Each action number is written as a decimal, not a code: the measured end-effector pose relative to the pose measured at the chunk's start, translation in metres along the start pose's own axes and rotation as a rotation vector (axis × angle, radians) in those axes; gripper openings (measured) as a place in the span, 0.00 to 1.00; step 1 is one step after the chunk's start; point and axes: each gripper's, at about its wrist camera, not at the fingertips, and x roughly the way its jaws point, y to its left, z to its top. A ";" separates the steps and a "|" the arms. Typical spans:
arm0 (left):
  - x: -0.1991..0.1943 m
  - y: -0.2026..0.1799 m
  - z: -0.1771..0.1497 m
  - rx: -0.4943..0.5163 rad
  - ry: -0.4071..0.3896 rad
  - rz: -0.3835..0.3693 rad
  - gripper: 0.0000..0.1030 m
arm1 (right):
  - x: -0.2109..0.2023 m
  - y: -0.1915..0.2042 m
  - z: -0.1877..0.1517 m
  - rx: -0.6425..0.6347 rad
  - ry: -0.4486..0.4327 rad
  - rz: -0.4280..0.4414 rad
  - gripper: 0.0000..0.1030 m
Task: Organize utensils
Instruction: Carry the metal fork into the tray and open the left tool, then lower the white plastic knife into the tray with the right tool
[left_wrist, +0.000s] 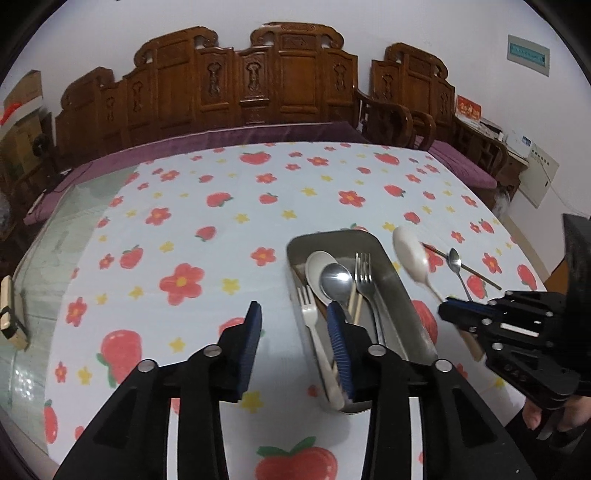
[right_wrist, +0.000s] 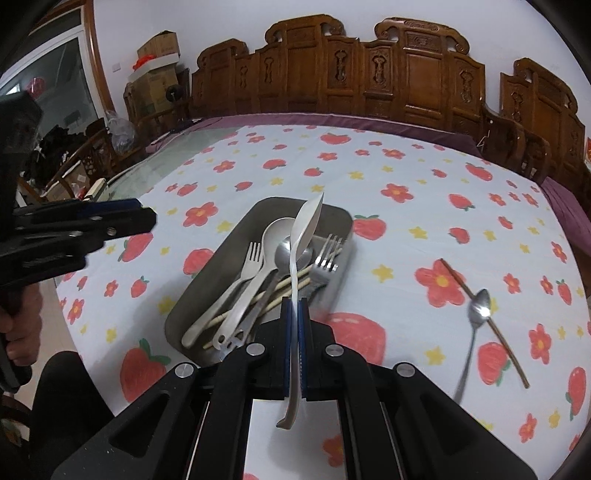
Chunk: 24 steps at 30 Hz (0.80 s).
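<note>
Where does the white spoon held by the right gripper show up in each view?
Left wrist view: the white spoon is right of centre, just beyond the metal tray's right wall, its handle running into the right gripper.
Right wrist view: the spoon is centre frame, clamped between the jaws, bowl over the tray.
Shared landmark: the small metal spoon crossing a brown chopstick.

A: What's behind the worktop? That white cloth with red strawberries and flowers (left_wrist: 207, 236) takes over everything.

B: A long carved dark-wood bench (right_wrist: 369, 77) with a purple seat cushion (left_wrist: 258, 134) against a plain white wall (left_wrist: 369, 22). Stacked cardboard boxes (right_wrist: 155, 70) in the left corner, and a wood-framed glass door (right_wrist: 70, 85) beside them.
</note>
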 end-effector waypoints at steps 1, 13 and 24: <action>-0.002 0.002 0.000 -0.002 -0.003 0.002 0.37 | 0.005 0.002 0.002 0.003 0.006 0.004 0.04; -0.011 0.016 0.002 -0.007 -0.024 0.022 0.55 | 0.054 0.010 0.008 0.031 0.087 0.009 0.04; -0.006 0.028 -0.003 -0.038 -0.017 0.030 0.82 | 0.082 0.008 0.014 0.089 0.139 0.005 0.04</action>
